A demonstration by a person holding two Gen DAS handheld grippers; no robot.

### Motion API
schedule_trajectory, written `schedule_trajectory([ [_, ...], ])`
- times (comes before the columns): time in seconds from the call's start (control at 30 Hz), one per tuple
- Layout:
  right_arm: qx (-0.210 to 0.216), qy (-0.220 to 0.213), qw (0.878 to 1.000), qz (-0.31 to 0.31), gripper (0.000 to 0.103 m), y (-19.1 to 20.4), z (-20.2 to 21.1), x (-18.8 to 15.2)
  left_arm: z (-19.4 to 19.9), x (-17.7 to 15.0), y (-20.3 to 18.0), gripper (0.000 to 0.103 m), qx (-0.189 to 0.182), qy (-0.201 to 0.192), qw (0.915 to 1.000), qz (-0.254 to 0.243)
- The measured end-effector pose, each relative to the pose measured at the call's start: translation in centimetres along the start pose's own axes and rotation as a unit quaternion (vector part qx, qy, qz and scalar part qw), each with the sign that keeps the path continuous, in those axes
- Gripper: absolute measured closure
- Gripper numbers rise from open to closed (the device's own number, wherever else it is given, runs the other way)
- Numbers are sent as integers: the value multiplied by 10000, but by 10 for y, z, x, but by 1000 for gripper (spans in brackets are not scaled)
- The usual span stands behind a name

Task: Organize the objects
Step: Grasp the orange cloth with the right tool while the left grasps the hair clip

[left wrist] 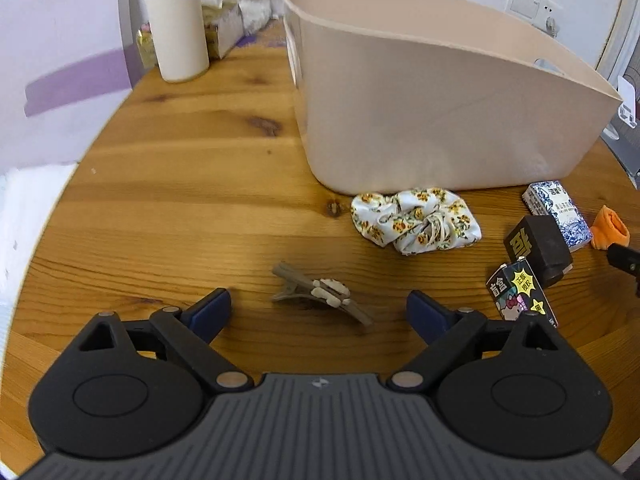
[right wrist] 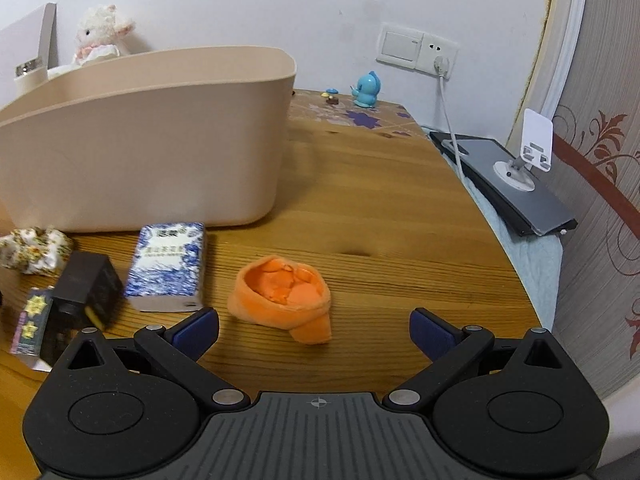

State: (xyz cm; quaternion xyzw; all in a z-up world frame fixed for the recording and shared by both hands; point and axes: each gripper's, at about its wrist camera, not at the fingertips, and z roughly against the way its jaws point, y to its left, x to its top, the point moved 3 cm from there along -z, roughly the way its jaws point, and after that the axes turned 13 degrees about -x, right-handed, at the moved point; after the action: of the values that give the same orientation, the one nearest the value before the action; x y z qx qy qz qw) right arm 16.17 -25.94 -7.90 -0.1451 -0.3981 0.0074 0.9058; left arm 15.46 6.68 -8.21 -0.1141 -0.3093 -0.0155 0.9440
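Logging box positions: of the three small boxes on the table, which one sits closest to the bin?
The blue-and-white box; its far end almost reaches the bin. The black box and cartoon box lie farther off.

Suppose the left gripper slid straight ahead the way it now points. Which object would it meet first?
Most likely the hair clip, lying on the table just ahead of the open left gripper, roughly centred between its fingers. Depth is hard to judge; if held high, it might pass over.
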Motion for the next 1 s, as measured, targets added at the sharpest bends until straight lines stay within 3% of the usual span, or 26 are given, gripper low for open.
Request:
schedule_trajectory([
  [0.23, -11, -139, 9999, 59, 2, 7, -10, -2, -5, 5, 0, 12, 85, -98, 9998, -177],
  [0.33, 83, -189, 9998, -10, 9, 8, -12, 1, -5, 5, 1, 14, 75, -93, 9997, -206],
  [0.43, 254, -184, 9994, -155, 25, 9, -13, 3, -3, 6, 2, 29, 113, -144, 9997, -155],
  [0.5, 355, -186, 9989, -236, 34, 11, -12, 4, 0, 8, 2, 51, 106, -147, 9998, -127],
  [0.57, 463, -192, 9984, -277, 52, 13, -10, 3, 1, 9, 2, 60, 84, -143, 9998, -102],
  [0.63, 604, -196, 9977, -256, 70, 16, -6, 2, 1, 8, 3, 60, 67, -153, 9998, -85],
  [0.73, 610, -215, 9979, -71, 86, 23, 0, 1, 3, 6, 1, 61, 80, -150, 9998, -50],
  [1.0, 663, -158, 9976, -148, 86, 18, 13, -6, 7, 2, -1, 61, 9, -111, 9999, -89],
])
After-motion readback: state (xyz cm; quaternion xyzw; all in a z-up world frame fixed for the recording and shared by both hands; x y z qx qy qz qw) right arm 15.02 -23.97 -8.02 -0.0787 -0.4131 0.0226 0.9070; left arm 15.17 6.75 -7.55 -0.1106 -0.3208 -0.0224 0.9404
